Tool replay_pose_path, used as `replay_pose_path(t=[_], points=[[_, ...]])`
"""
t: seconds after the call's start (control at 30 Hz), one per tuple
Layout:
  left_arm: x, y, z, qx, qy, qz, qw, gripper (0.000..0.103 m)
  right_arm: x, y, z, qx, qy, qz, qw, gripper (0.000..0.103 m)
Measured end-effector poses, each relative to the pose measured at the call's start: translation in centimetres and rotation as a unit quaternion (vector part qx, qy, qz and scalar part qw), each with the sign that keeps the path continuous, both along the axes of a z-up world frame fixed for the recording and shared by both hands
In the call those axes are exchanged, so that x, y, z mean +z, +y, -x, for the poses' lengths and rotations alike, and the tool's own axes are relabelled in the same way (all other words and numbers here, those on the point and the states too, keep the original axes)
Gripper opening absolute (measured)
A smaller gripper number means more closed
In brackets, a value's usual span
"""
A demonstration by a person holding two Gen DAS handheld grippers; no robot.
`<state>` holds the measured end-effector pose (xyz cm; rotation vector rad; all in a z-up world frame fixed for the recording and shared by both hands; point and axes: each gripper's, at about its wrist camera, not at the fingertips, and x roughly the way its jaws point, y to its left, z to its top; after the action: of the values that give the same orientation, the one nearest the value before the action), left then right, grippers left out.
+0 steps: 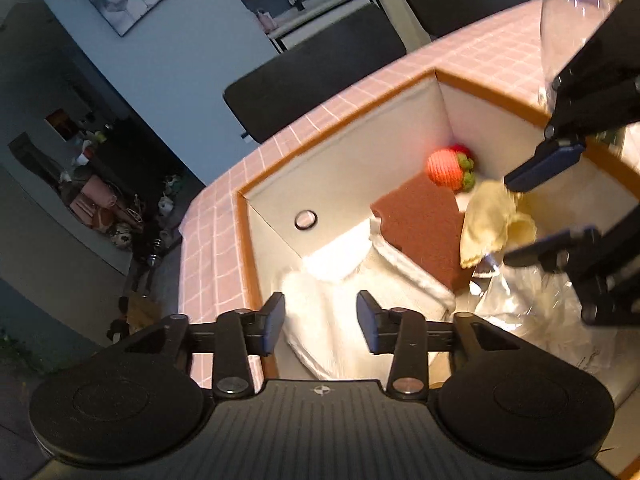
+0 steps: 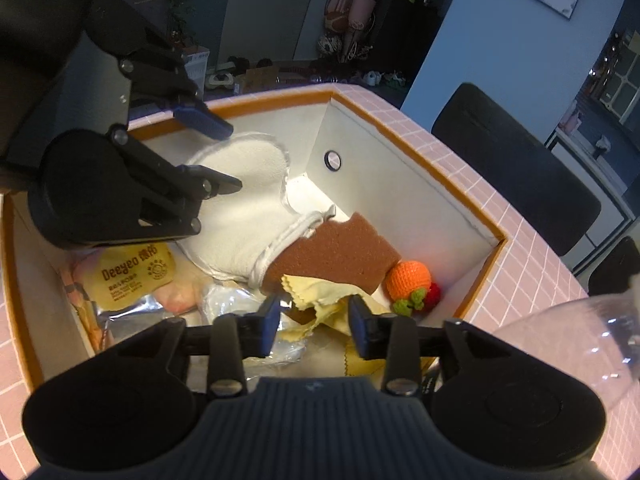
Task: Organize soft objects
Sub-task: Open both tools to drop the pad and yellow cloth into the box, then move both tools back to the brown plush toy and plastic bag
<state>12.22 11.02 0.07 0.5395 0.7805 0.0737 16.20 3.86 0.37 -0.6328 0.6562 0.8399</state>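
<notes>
An orange-rimmed box (image 1: 332, 128) (image 2: 440, 168) with white inner walls holds the soft things: a white mitt (image 1: 340, 320) (image 2: 240, 208), a brown sponge (image 1: 424, 220) (image 2: 340, 248), a crocheted orange fruit (image 1: 446, 170) (image 2: 410, 276) with a red one behind it, and a pale yellow cloth (image 1: 492, 220) (image 2: 320, 296). My left gripper (image 1: 320, 320) (image 2: 224, 156) is open and empty above the mitt. My right gripper (image 2: 312, 324) (image 1: 520, 216) is open, its fingers on either side of the yellow cloth.
The box sits on a pink tiled table (image 1: 216, 240) (image 2: 532, 272). A yellow Deeyeo packet (image 2: 132, 276) and clear plastic wrap (image 1: 532, 300) lie in the box. A clear bottle (image 2: 568, 344) (image 1: 568, 20) is at the right. Black chairs (image 1: 312, 76) (image 2: 516, 176) stand beyond the table.
</notes>
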Motion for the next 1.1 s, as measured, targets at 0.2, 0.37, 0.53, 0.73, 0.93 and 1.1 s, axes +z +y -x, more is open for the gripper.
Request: replay_pose_path(t=[0.2, 0.37, 0.53, 0.73, 0.93, 1.1], points=[[2.2, -1.2, 1.6, -0.021, -0.02, 0.002, 0.9996, 0.054, 1.2, -0.8, 1.3, 0.004, -0.001, -0.012, 1.0, 0.057], [3.8, -1.8, 3.2, -0.024, -0.03, 0.023, 0.999, 0.055, 2.5, -2.3, 2.8, 0.003, -0.004, -0.024, 1.0, 0.061], [5.5, -2.1, 5.6, -0.03, -0.071, 0.064, 0.995, 0.055, 4.0, -4.5, 5.0, 0.002, -0.016, -0.04, 0.999, 0.061], [7.4, -3.5, 8.5, -0.064, -0.121, 0.13, 0.982, 0.055, 5.4, -8.7, 7.4, -0.013, -0.009, -0.074, 0.997, 0.062], [7.9, -7.5, 10.2, -0.109, -0.136, 0.15, 0.9733, 0.055, 5.5, -13.8, 8.8, -0.054, 0.001, -0.098, 0.994, 0.069], [7.6, -11.5, 10.5, -0.166, -0.116, 0.155, 0.967, 0.055, 4.8, -18.3, 9.2, -0.096, -0.002, -0.091, 0.991, 0.07]])
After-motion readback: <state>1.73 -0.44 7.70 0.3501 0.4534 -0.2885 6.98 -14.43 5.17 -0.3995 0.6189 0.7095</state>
